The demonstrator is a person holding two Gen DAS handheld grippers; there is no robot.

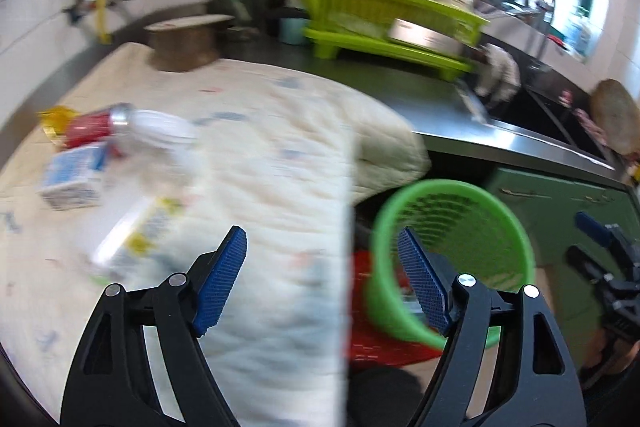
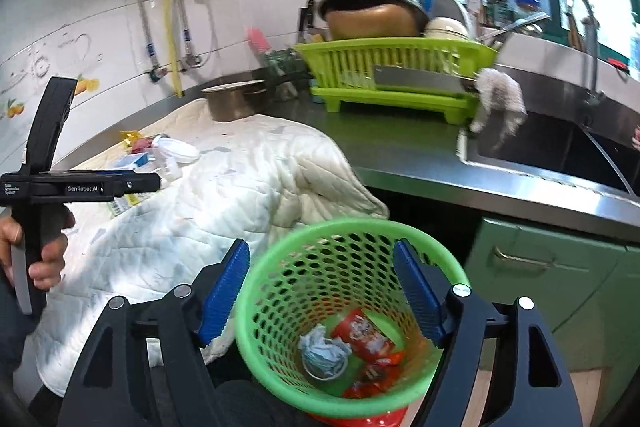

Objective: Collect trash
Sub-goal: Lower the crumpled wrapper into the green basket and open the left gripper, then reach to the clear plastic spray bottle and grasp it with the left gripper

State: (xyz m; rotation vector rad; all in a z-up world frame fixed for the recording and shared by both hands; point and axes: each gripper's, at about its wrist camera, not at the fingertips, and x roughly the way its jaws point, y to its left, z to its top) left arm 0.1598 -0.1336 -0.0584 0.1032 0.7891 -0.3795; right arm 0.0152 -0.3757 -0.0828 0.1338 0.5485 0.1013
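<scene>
A green mesh trash basket [image 2: 340, 311] stands on the floor below the counter edge; inside lie a crumpled blue-white wad [image 2: 324, 349] and red wrappers [image 2: 368, 341]. The basket also shows in the left wrist view [image 1: 452, 251]. My right gripper [image 2: 320, 287] is open and empty above the basket's rim. My left gripper [image 1: 322, 275] is open and empty over the white quilted cloth [image 1: 260, 187]. On the cloth at the left lie a red can [image 1: 92, 127], a clear plastic piece [image 1: 160, 127], a blue-white carton [image 1: 74, 179] and a yellow-printed wrapper [image 1: 136, 239].
A lime dish rack [image 2: 392, 75] with a dark pan and bowls stands on the steel counter [image 2: 400, 151]. A metal pot [image 2: 236, 103] sits behind the cloth. The sink [image 2: 560, 151] is at the right, green cabinet doors [image 2: 560, 279] below it.
</scene>
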